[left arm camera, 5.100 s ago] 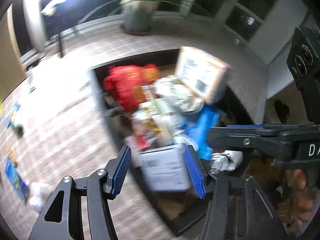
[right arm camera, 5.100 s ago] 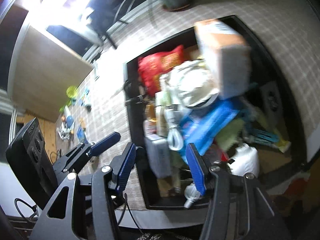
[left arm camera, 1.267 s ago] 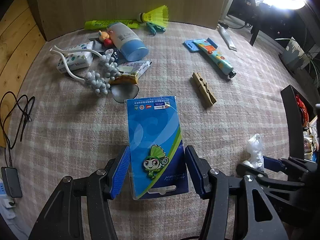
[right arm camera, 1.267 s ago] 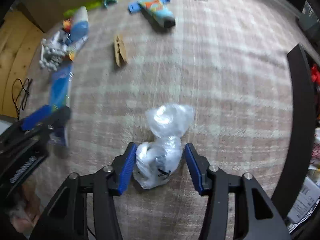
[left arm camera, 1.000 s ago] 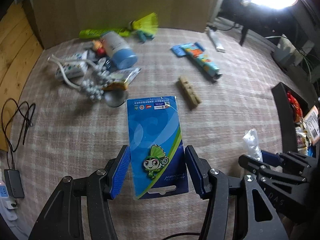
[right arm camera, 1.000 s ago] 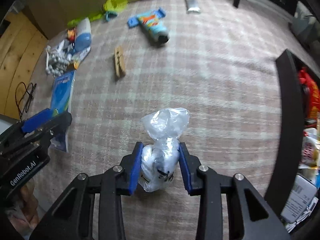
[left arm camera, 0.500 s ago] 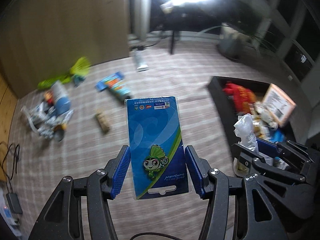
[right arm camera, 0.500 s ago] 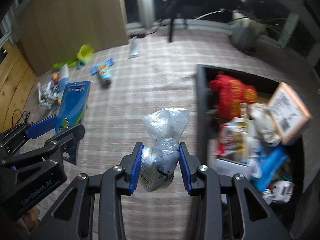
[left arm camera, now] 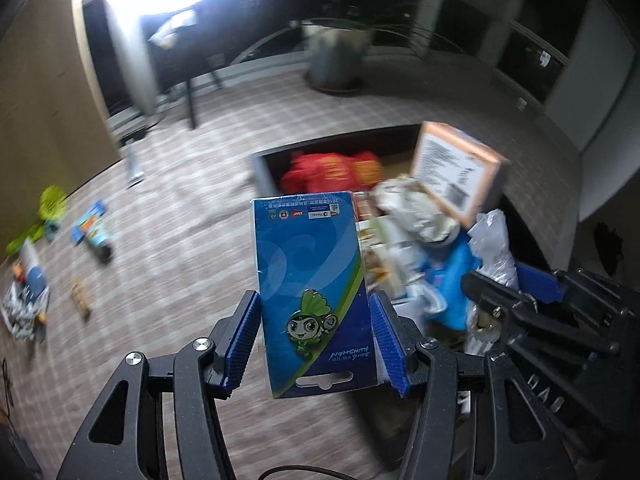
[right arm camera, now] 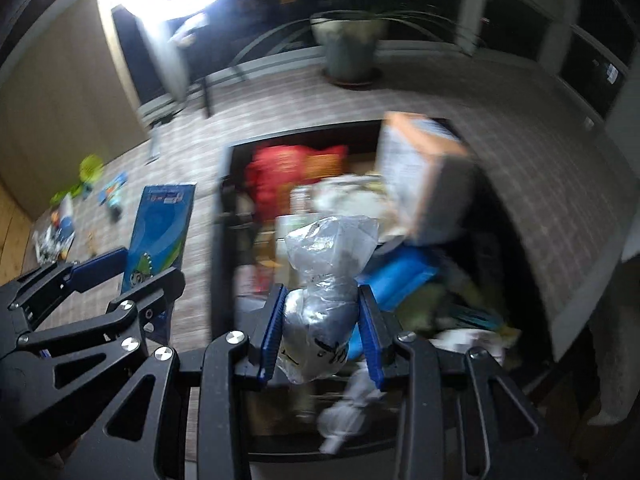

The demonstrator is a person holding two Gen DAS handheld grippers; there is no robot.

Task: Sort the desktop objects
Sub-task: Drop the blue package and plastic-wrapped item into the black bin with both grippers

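The left gripper (left arm camera: 316,342) was clamped by its blue ribbed pads on the lower edges of a flat blue carded package with a green cartoon mascot (left arm camera: 310,276), held upright so it could hang clear of the clutter; the right gripper (right arm camera: 322,334) was closed on a knotted clear plastic bag of whitish contents (right arm camera: 324,280), pinched low with the loose neck standing free above. Both loads hung over or just beside the black open bin (right arm camera: 220,216), already heaped with a red packet (left arm camera: 320,170), a tan cardboard box (left arm camera: 452,168) and a blue wrapper (right arm camera: 404,276), likely ready for dropping in. A second earlier both items were over the checked cloth (left arm camera: 180,208) with the bin at the frame's edge; since then both were carried across to it, grips unchanged
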